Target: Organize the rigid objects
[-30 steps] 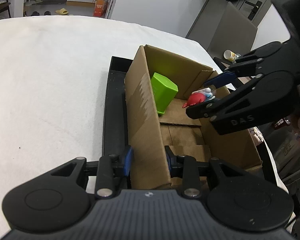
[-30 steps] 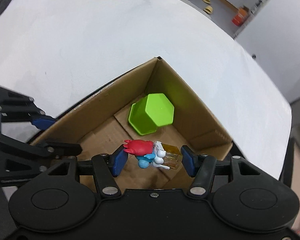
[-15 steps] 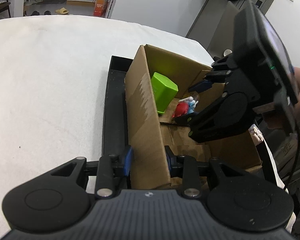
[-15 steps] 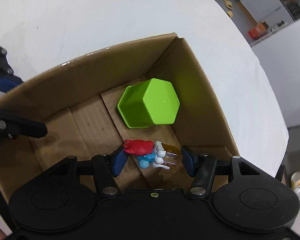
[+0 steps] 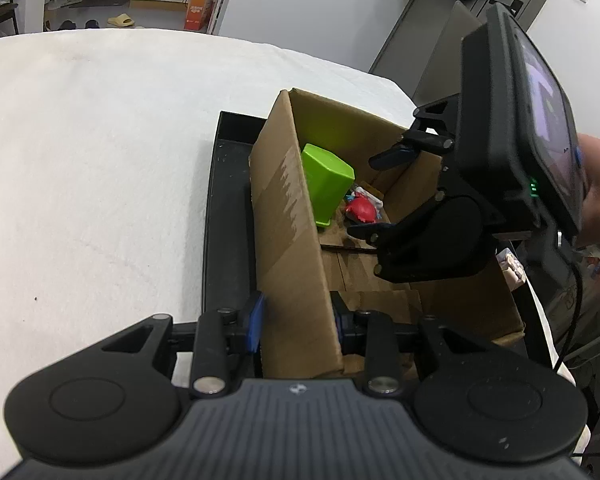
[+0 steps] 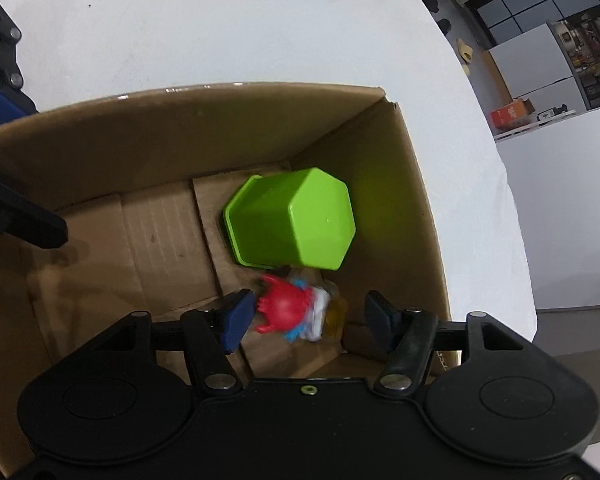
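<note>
Lime-green cup (image 6: 296, 220), red-blue toy (image 6: 292, 310), brown box (image 6: 180, 128)

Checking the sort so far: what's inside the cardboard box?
Inside the cardboard box: an upturned green cup and a red-and-blue toy. Whatever sits under the cup is covered.

No lettering can be read anywhere. The orange box (image 5: 196, 11) far beyond the fingers bears print too small to make out, and the lit screen (image 5: 550, 116) right of the fingers shows only blurred pale shapes.
</note>
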`<act>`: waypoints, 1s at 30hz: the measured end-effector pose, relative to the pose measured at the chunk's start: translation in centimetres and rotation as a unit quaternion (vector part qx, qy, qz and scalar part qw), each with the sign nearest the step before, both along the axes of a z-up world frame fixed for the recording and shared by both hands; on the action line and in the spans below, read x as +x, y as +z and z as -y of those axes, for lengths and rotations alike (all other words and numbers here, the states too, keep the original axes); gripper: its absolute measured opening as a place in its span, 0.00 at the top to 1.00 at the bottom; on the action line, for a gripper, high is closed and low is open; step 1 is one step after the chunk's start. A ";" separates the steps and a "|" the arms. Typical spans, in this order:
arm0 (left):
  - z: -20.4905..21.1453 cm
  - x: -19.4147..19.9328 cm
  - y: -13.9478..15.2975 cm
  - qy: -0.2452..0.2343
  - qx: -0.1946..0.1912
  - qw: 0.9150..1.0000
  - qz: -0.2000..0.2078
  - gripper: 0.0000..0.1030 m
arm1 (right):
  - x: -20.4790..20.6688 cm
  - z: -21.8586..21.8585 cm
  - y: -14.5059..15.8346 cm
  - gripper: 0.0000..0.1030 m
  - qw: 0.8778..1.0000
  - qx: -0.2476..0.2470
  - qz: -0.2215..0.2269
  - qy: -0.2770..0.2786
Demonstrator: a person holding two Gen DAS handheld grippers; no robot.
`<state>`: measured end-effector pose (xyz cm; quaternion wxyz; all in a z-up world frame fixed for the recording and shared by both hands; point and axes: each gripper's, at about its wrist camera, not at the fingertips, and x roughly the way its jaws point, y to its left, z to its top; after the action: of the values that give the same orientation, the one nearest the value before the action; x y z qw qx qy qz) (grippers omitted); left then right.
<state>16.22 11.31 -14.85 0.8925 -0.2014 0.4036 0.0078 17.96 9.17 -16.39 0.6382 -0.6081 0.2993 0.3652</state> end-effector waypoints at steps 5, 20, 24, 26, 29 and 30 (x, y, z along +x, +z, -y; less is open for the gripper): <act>0.1 0.1 0.2 -0.001 0.004 1.000 -0.002 0.70 | -0.5 0.5 1.6 0.36 1.000 0.012 -0.010 -0.007; 0.8 -0.3 0.7 -0.006 0.028 1.000 0.002 0.70 | 1.1 3.8 10.1 0.36 0.984 0.099 -0.086 -0.120; 0.9 -0.2 0.8 -0.006 0.031 0.999 0.001 0.70 | 1.1 5.5 11.5 0.36 0.977 0.118 -0.081 -0.155; 0.9 -0.2 0.7 -0.005 0.031 1.000 0.001 0.70 | 1.0 6.4 12.0 0.36 0.973 0.126 -0.081 -0.174; 0.9 -0.2 0.8 -0.003 0.028 1.000 0.000 0.70 | 0.8 7.4 12.5 0.36 0.970 0.124 -0.090 -0.189; 0.8 -0.2 0.8 -0.003 0.028 1.000 -0.001 0.70 | 0.7 7.8 12.6 0.36 0.970 0.122 -0.086 -0.193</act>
<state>16.05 10.48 -14.03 0.8975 -0.1753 0.4044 0.0162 18.67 1.41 -3.75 0.7375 -0.4227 0.4182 0.3201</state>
